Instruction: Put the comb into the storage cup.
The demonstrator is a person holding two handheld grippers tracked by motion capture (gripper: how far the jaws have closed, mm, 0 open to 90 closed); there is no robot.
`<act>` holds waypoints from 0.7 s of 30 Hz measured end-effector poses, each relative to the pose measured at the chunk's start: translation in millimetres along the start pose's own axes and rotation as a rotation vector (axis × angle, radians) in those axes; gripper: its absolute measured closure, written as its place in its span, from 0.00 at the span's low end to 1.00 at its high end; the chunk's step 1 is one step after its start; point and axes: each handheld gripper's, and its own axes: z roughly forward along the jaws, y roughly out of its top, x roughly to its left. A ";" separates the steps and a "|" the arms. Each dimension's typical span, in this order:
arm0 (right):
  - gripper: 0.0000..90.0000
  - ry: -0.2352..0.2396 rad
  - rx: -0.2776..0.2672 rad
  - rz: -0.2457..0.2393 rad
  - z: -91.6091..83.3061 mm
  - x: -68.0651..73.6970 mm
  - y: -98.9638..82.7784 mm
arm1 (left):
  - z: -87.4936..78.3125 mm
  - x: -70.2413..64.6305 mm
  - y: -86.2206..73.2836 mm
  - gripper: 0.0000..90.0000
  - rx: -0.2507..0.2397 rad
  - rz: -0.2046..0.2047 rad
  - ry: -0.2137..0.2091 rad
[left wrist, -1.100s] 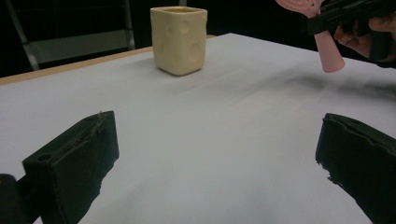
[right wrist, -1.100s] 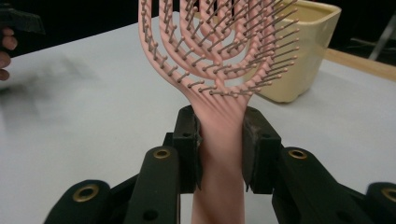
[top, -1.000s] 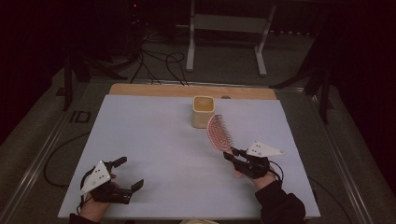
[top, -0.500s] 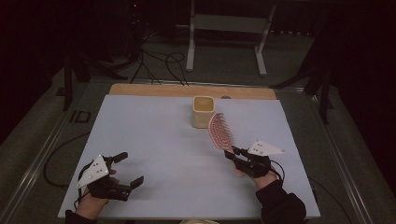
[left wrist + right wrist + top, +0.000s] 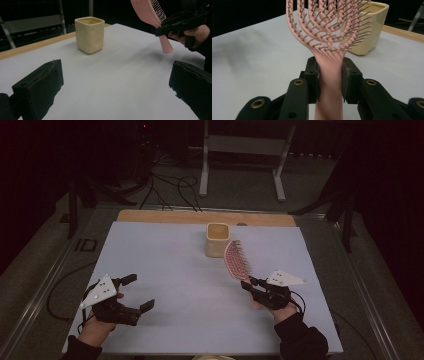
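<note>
In the high view we see the right gripper [image 5: 251,286] pinching the handle of a pink hairbrush [image 5: 234,259], head raised beside the cream cup [image 5: 217,239]. In the left gripper view, the left gripper [image 5: 116,82] is spread wide above the table [image 5: 120,75], holding nothing. In the right gripper view, the bristles face us, with the cup behind.

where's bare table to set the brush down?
Widest bare patch: mid-table, between the open left gripper, the cup and the right gripper gripping the pink hairbrush. Far-left stretch beside the cup is also bare. It is tight only where the brush head nears the cup.
</note>
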 end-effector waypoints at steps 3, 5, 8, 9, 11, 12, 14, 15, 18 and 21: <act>0.79 0.001 -0.001 0.002 0.2 0.1 -0.1 | 4.1 -1.8 6.8 0.00 0.014 0.014 -0.010; 0.79 0.004 -0.001 0.007 0.4 -0.1 -0.1 | 7.2 -2.3 12.0 0.00 0.022 0.025 -0.013; 0.79 0.002 -0.001 0.009 0.5 0.0 -0.1 | 12.4 -3.1 20.9 0.00 0.026 0.026 -0.025; 0.79 0.001 -0.001 0.009 0.5 0.1 -0.1 | 14.3 -3.7 23.9 0.00 0.032 0.031 -0.026; 0.79 0.003 -0.001 0.008 0.6 -0.2 0.0 | 18.7 -5.2 29.7 0.00 0.041 0.038 -0.032; 0.79 0.003 -0.001 0.007 0.3 -0.3 0.0 | 20.9 -5.9 32.5 0.00 0.051 0.041 -0.034; 0.79 0.001 -0.003 0.008 0.2 -0.4 0.3 | 25.1 -7.3 37.3 0.00 0.059 0.050 -0.042; 0.79 0.002 -0.004 0.011 -0.2 -0.4 0.6 | 26.9 -7.9 39.6 0.00 0.063 0.052 -0.047; 0.79 0.003 -0.006 0.007 -0.6 -0.3 1.0 | 32.6 -8.6 46.0 0.00 0.071 0.041 -0.064; 0.79 0.003 -0.008 0.005 -0.5 -0.3 1.3 | 39.5 -10.4 51.4 0.00 0.069 0.024 -0.079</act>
